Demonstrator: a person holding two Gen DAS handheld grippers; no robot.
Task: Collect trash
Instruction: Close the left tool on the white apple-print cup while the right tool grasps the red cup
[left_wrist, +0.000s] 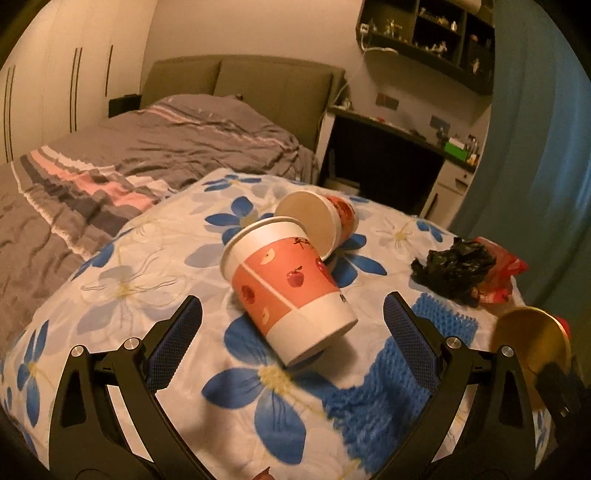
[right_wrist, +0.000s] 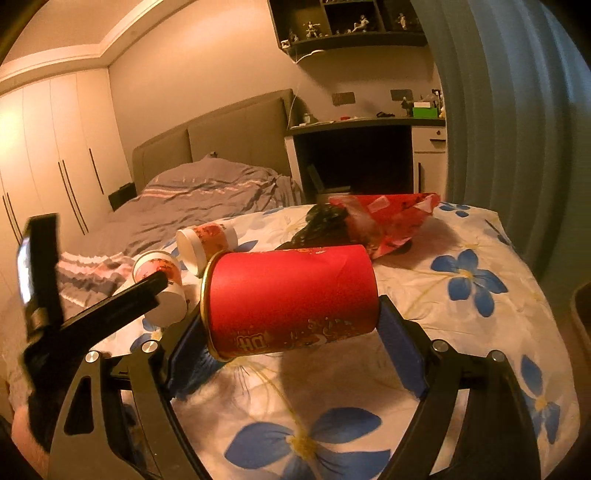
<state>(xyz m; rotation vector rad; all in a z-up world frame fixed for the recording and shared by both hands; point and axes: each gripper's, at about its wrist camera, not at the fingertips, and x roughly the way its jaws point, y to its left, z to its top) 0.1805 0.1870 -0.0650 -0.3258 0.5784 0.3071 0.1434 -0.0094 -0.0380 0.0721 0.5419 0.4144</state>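
Observation:
On the flowered quilt (left_wrist: 147, 266) lie two paper cups with apple prints on their sides: a near cup (left_wrist: 288, 288) and a far cup (left_wrist: 321, 218). My left gripper (left_wrist: 291, 321) is open, its fingers either side of the near cup's base, not touching. My right gripper (right_wrist: 288, 325) is shut on a red can (right_wrist: 291, 299) with a gold rim, held sideways above the quilt; the can's gold end shows in the left wrist view (left_wrist: 532, 350). Both cups show in the right wrist view (right_wrist: 207, 240) (right_wrist: 162, 288).
A crumpled black bag (left_wrist: 454, 269) and a red wrapper (right_wrist: 384, 218) lie at the quilt's far right. A blue foam net (left_wrist: 384, 391) lies near my left gripper. A grey bed (left_wrist: 147, 147), a desk (left_wrist: 406, 147) and a blue curtain (left_wrist: 535, 147) stand behind.

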